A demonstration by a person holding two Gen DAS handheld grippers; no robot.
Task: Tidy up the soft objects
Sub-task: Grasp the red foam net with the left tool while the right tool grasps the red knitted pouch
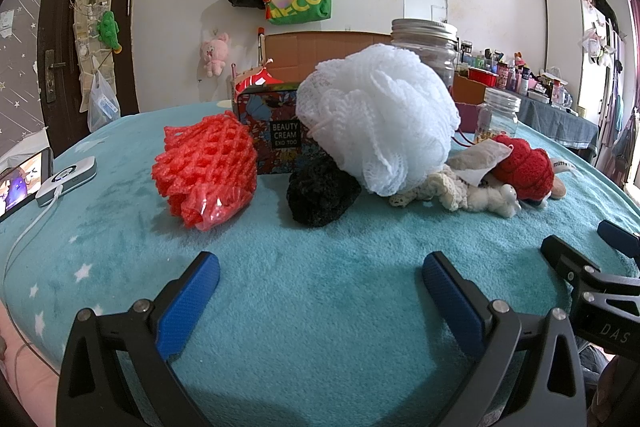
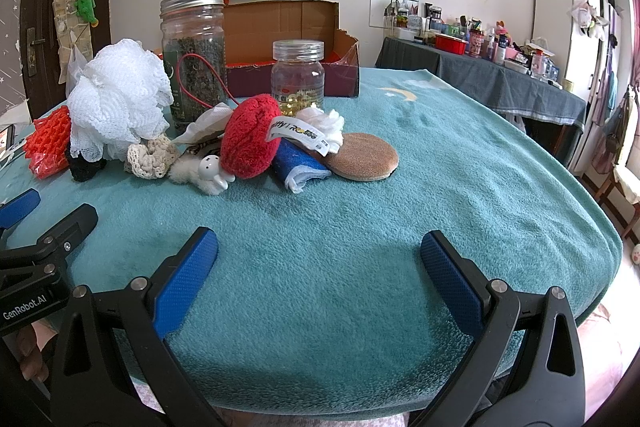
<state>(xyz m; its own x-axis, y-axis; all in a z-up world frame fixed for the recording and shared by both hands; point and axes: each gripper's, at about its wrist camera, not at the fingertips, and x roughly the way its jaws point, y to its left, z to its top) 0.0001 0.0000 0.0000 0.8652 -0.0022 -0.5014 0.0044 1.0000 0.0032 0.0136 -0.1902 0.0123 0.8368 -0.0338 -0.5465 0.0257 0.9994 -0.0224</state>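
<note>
Soft things lie in a row across the teal blanket. A red foam net, a black fluffy scrunchie, a big white bath pouf, a cream crochet scrunchie, a white bunny toy, a red knitted ball, a blue cloth and a round tan pad. My left gripper is open, empty, short of the scrunchie. My right gripper is open, empty, in front of the pile.
A floral tin stands behind the net. A tall lidded jar, a small jar and an open cardboard box stand at the back. A phone and white charger lie left. The blanket edge drops right.
</note>
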